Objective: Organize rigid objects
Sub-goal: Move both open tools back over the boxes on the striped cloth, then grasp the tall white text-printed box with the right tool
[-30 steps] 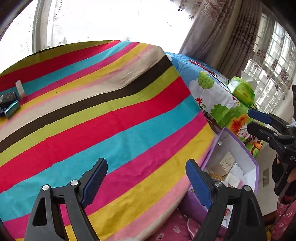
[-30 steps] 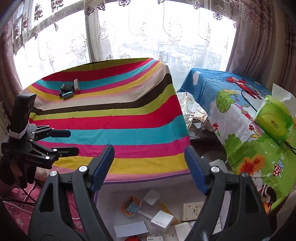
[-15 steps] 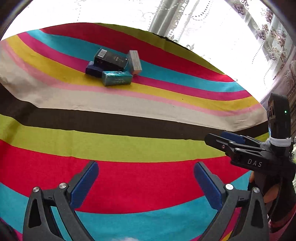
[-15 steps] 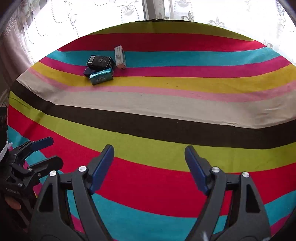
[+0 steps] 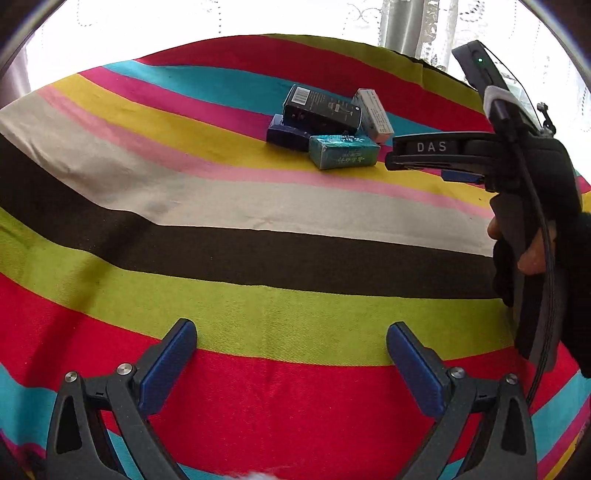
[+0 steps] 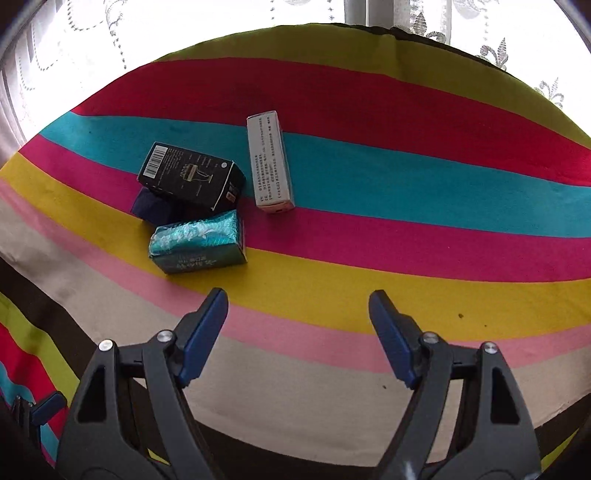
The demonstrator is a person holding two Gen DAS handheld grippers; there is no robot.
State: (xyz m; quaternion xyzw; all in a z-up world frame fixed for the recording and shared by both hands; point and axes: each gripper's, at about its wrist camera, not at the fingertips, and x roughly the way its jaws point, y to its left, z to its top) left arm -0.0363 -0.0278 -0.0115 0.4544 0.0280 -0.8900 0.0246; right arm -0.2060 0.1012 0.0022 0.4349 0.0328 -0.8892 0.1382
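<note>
Several small boxes lie clustered on the striped tablecloth (image 6: 369, 258). A black box (image 6: 190, 173) rests partly on a dark blue box (image 6: 149, 206). A teal box (image 6: 197, 245) lies in front of them, and a white box (image 6: 269, 160) lies to their right. My right gripper (image 6: 297, 328) is open and empty, just short of the teal box. In the left wrist view the right gripper (image 5: 410, 158) hovers beside the teal box (image 5: 343, 150), with the black box (image 5: 321, 110) and white box (image 5: 373, 115) behind. My left gripper (image 5: 291, 358) is open and empty, well back from the boxes.
The striped cloth (image 5: 221, 258) covers the whole table. A bright window with lace curtains (image 6: 184, 22) runs behind the table's far edge. The person's gloved hand (image 5: 535, 240) holds the right gripper at the right of the left wrist view.
Both grippers swung from the purple bin at the table's right edge toward the box cluster and moved closer. The right gripper now sits just before the teal box. Both stayed open.
</note>
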